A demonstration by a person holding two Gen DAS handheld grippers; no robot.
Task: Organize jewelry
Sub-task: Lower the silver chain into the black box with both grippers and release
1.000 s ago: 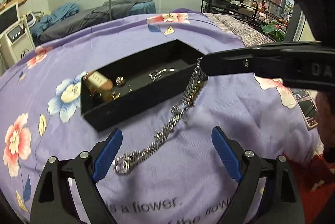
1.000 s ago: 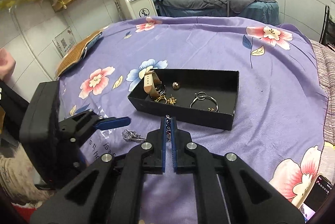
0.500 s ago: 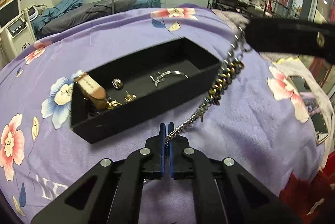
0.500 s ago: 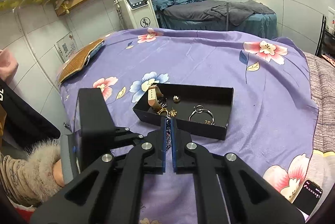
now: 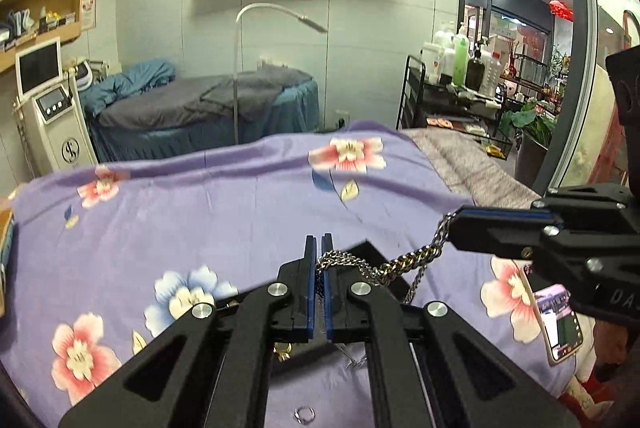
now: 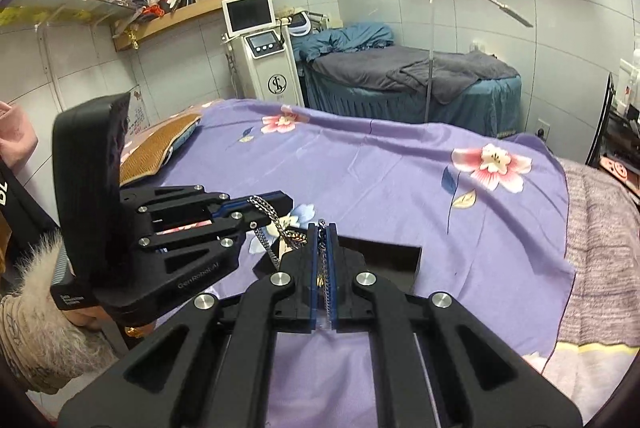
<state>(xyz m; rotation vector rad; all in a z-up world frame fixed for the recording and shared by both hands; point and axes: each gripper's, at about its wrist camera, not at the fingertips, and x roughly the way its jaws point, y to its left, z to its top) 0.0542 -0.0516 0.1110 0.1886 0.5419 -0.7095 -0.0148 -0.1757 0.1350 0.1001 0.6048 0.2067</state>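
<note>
- Chain [image 5: 404, 262] hangs in air betw. both grippers, above black box [image 6: 384, 254] mid-bedspread [image 5: 240, 220].
- L gripper [image 5: 319, 248] & R gripper [image 6: 321, 234]: jaws pinching chain ends.
- Step: carrying chain to box; next likely lower it in, then release.

**Materials and Finishes**

The chain [image 5: 404, 262] is seen as glossy metal, silver links mixed with gold-toned ones. The left gripper [image 5: 319, 248] and right gripper [image 6: 322, 236] are made of matt black plastic, fitted with shiny metal screws; smooth blue pads [image 5: 308, 292] are set on the fingers. The bedspread [image 5: 240, 212] is soft, matt purple cloth, printed with flowers. The tray [image 6: 384, 256] looks matt black. A small shiny metal ring [image 5: 304, 414] is seen on the cloth.
</note>
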